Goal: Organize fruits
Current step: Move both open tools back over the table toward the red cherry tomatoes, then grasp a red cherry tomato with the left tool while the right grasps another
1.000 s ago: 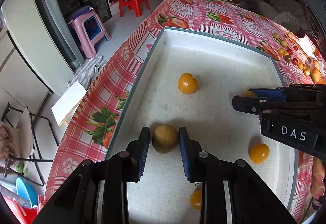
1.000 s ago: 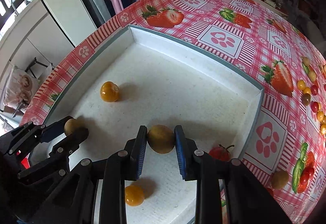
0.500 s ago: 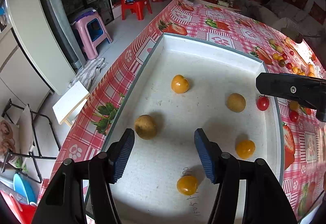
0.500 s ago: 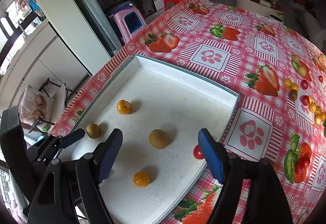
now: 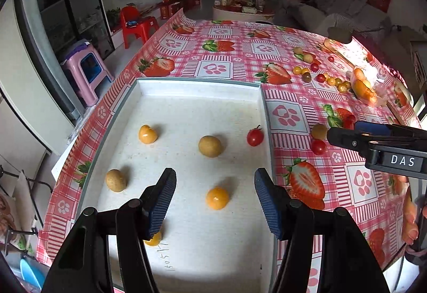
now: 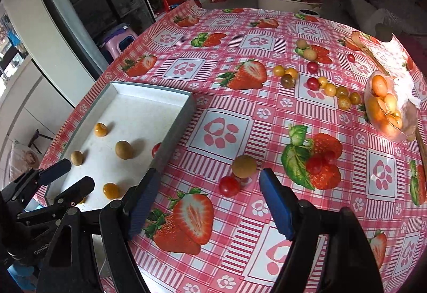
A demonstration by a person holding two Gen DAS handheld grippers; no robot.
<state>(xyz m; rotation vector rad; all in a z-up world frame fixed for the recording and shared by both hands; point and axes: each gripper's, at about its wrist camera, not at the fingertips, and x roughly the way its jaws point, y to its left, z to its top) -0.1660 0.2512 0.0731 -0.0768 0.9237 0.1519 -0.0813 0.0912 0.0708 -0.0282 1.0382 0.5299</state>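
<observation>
A white tray (image 5: pixel 197 88) lies on the strawberry tablecloth and holds several small fruits: two brown longans (image 5: pixel 210 146) (image 5: pixel 115 180), yellow tomatoes (image 5: pixel 147 134) (image 5: pixel 217 198) and a red cherry tomato (image 5: pixel 254 137). My left gripper (image 5: pixel 214 197) is open and empty above the tray's near part. My right gripper (image 6: pixel 209 198) is open and empty over the cloth to the right of the tray (image 6: pixel 149 88), close to a brown longan (image 6: pixel 244 166) and a red cherry tomato (image 6: pixel 229 186).
Several loose cherry tomatoes and longans (image 6: pixel 315 82) lie scattered on the far right of the cloth. A clear bag of orange fruit (image 6: pixel 387 109) lies at the right edge. The table edge drops off left of the tray; a pink stool (image 5: pixel 85 71) stands beyond.
Both grippers let go of their longans in the tray, opened and pulled back. My right gripper moved right, out over the cloth beside the tray.
</observation>
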